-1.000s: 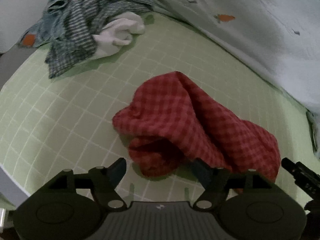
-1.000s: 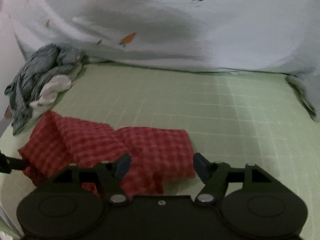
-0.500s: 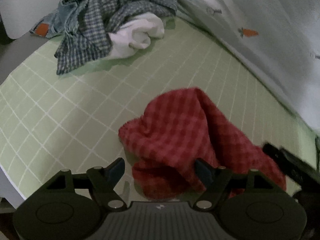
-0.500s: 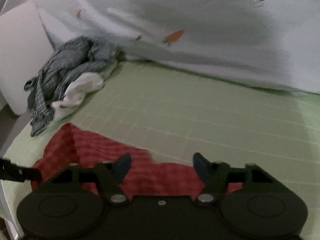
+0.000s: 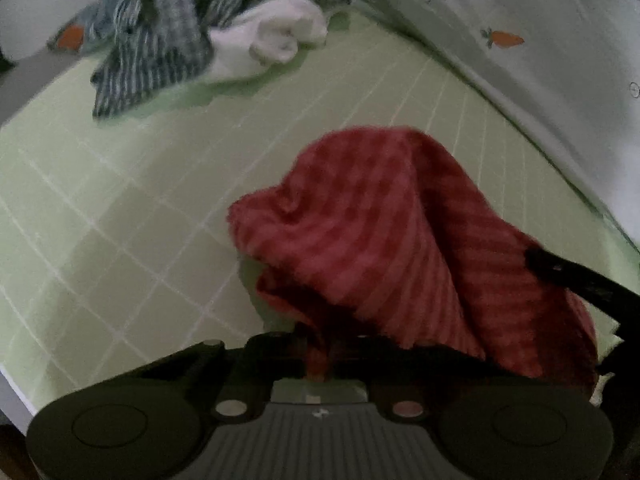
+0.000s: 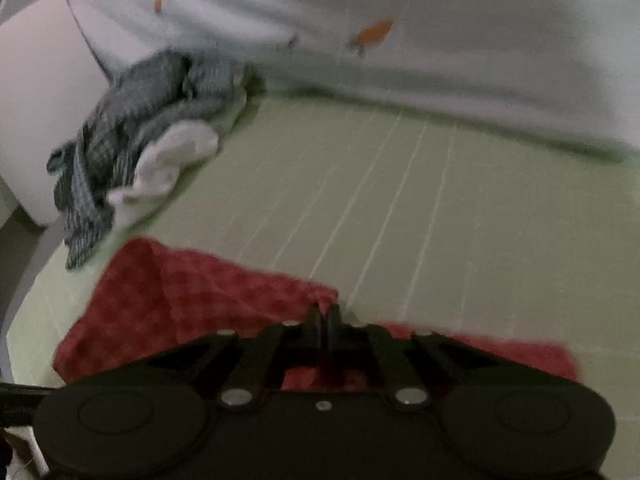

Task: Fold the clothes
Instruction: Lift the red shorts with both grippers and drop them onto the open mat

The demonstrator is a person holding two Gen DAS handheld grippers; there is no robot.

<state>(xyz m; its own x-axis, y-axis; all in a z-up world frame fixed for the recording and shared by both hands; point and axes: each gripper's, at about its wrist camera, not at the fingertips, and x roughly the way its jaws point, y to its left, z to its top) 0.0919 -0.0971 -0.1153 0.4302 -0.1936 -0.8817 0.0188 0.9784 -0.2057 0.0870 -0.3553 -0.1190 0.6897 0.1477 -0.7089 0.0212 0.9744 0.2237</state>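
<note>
A red checked cloth (image 5: 392, 240) lies bunched on the green gridded sheet (image 5: 120, 208). My left gripper (image 5: 318, 356) is shut on its near edge, and the cloth rises in a hump above the jaws. In the right wrist view the same red cloth (image 6: 192, 292) spreads to the left, and my right gripper (image 6: 324, 316) is shut on a pinched fold of it. The right gripper's black body (image 5: 580, 280) shows at the right edge of the left wrist view.
A pile of blue-grey checked clothes (image 5: 160, 36) and a white garment (image 5: 272, 44) lies at the far left of the sheet (image 6: 400, 200). A white quilt with small carrot prints (image 6: 400, 20) runs along the back. A white pillow (image 6: 36, 100) stands at the left.
Both grippers have gone from open to shut on the red cloth. The cloth has been drawn up into a taller hump between them.
</note>
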